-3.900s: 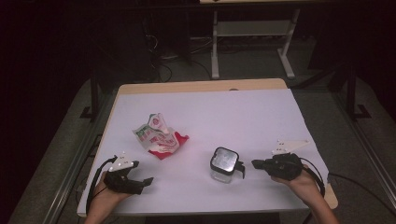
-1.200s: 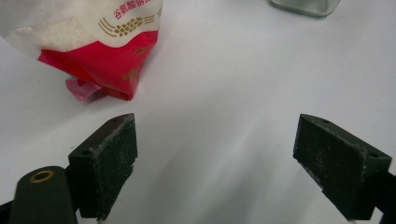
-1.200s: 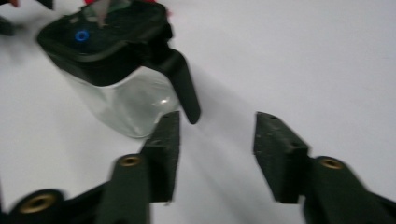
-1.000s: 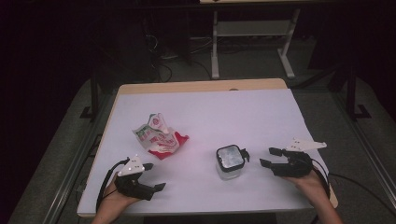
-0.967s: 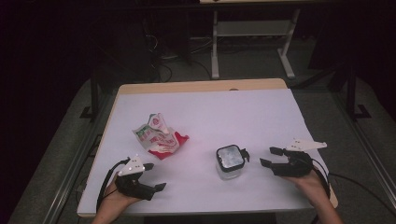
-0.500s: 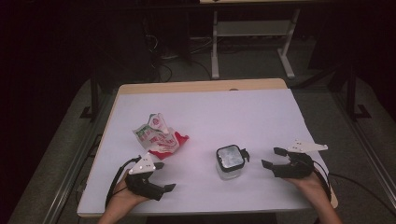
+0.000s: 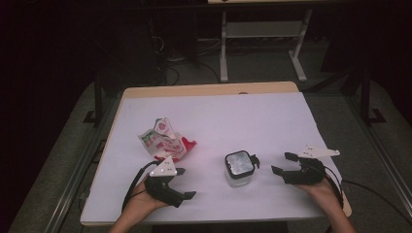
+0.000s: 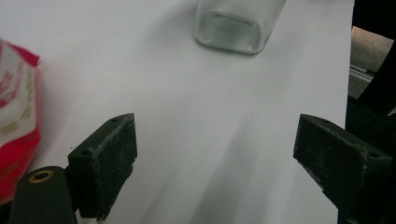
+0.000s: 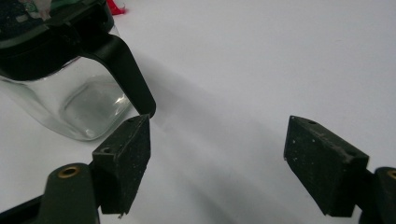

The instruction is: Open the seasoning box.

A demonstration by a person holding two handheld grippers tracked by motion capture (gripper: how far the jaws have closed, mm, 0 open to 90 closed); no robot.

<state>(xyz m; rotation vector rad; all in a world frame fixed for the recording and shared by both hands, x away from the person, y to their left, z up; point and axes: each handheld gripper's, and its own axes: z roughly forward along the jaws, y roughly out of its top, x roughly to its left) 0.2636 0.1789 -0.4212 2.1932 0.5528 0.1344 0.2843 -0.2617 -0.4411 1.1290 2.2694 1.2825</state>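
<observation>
Jar (image 7: 239, 169) is sitting near-centre on the table (image 7: 252, 116), just left of the right gripper (image 7: 285, 163), whose jaws have just been opening with nothing between them. Left gripper (image 7: 186, 183) is hanging open and empty, near the red-and-white packet (image 7: 163, 140). Risk: the right jaw is crowding the lid latch (image 9: 126, 70), so a sloppy advance could be clipping it and tipping the jar.
</observation>
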